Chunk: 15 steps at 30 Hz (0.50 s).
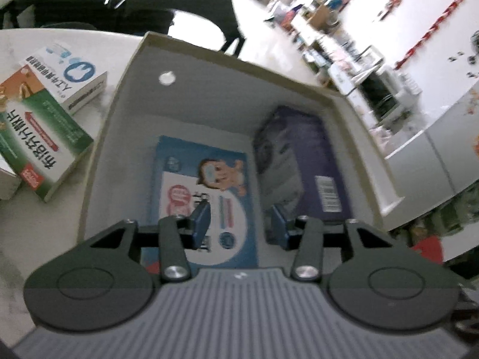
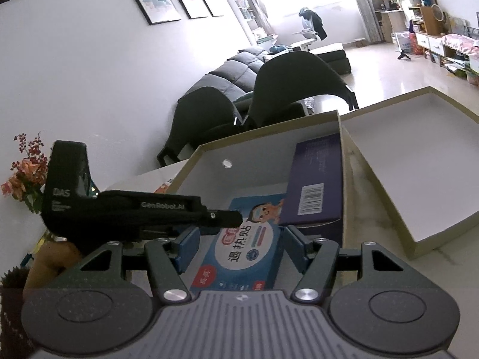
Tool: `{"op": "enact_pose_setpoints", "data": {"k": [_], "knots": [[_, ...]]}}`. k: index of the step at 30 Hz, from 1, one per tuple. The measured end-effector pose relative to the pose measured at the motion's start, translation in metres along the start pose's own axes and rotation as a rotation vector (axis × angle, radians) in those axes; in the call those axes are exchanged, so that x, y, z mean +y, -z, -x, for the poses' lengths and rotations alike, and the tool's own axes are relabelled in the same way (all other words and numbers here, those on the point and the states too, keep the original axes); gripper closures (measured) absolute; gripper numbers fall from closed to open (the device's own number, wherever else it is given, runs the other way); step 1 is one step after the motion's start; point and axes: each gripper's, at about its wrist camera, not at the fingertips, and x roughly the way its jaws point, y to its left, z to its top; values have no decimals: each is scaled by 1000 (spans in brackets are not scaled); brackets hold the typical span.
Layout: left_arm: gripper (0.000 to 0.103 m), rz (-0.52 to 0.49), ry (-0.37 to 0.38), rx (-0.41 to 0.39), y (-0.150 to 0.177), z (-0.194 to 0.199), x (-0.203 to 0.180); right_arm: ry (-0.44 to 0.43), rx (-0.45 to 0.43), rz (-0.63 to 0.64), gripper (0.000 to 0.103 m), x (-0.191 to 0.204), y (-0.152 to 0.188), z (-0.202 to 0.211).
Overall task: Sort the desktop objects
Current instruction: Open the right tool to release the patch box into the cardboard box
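An open cardboard box [image 1: 209, 95] [image 2: 254, 161] with white inside stands on the table. On its floor a blue fever-patch box [image 1: 209, 173] [image 2: 248, 254] with a cartoon child lies flat, beside a purple box [image 1: 305, 155] [image 2: 317, 179] on its right. My left gripper [image 1: 239, 224] [image 2: 221, 220] hangs open over the blue box with nothing between its pads. My right gripper [image 2: 239, 248] stands open at the near end of the blue box. The pads flank that box in the view, with a gap showing on the left side.
Left of the cardboard box lie a green medicine box [image 1: 45, 137] and a white-and-blue box [image 1: 74, 71]. The box's lid [image 2: 419, 155] lies upturned to the right. Dark chairs [image 2: 299, 83] stand behind the table. A hand [image 2: 48, 263] holds the left gripper; flowers [image 2: 27, 173] stand beyond.
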Motion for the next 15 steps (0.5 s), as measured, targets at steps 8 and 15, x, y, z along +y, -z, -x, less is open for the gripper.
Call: {"op": "enact_pose_setpoints", "data": {"k": [8, 15], "knots": [[21, -92, -94, 72, -5, -13, -11, -16, 58, 13, 37, -2, -4, -12], [18, -105, -84, 132, -8, -19, -8, -25, 205, 136, 24, 11, -14, -32]]}}
